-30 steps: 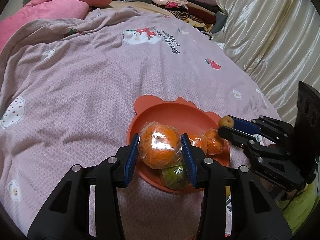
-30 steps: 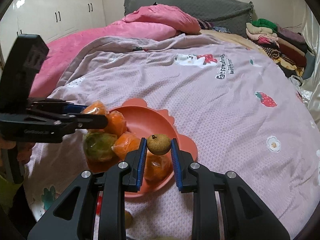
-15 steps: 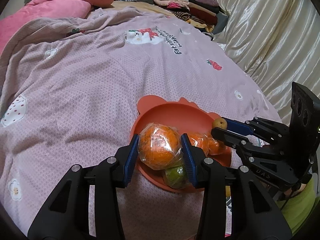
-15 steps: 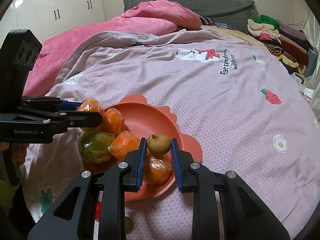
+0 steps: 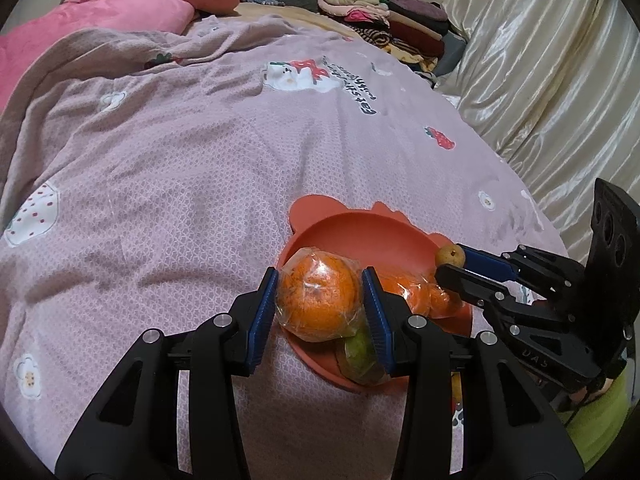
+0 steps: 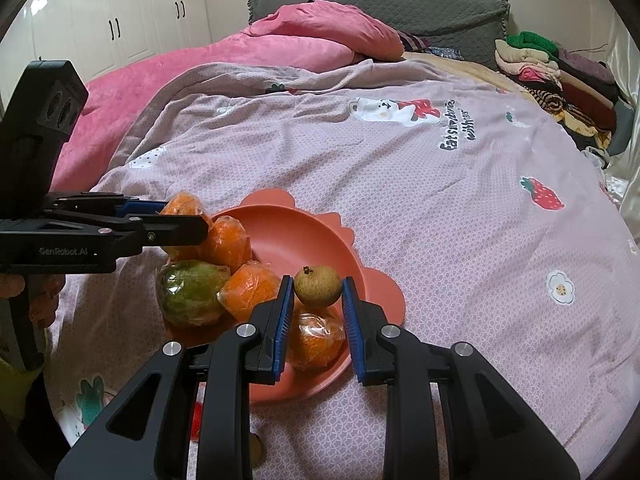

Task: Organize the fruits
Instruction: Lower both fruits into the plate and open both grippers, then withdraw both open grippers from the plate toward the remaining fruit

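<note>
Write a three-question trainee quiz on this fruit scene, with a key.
1. True or false: the left gripper is shut on a wrapped orange.
2. What does the right gripper hold? A) small brown fruit B) green fruit C) nothing
3. Fill in: the wrapped green fruit lies in the ___ bowl.

Key: 1 true; 2 A, the small brown fruit; 3 orange-red.

A home bedroom. A made bed point(image 6: 400, 168) (padded grey headboard point(image 6: 380, 4)), white wardrobes point(image 6: 120, 20) and folded clothes point(image 6: 552, 76) show it.
</note>
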A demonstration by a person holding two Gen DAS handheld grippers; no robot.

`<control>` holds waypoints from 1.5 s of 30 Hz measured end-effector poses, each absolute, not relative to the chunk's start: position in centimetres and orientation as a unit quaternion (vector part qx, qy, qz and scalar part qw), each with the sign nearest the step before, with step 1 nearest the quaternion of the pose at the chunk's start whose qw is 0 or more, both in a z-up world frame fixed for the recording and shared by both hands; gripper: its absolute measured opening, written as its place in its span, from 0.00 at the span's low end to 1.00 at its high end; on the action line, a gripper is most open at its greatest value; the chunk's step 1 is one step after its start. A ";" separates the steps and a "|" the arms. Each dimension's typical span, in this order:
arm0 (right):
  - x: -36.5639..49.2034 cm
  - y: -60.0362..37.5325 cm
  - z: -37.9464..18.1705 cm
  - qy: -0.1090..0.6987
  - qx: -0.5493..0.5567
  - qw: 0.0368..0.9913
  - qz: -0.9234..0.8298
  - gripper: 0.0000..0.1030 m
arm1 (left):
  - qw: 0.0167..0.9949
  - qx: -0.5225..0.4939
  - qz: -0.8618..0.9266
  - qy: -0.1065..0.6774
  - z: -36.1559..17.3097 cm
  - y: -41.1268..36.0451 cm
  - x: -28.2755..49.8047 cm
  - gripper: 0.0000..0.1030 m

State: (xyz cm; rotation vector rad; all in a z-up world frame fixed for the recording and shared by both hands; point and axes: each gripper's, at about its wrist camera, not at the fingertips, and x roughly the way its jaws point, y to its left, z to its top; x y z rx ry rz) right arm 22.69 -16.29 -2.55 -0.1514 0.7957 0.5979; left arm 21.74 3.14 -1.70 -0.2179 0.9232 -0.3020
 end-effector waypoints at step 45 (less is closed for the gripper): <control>17.8 -20.6 2.9 0.302 -0.019 0.913 0.275 0.78 | 0.919 -0.095 -0.129 0.359 5.2 3.5 16.7 0.90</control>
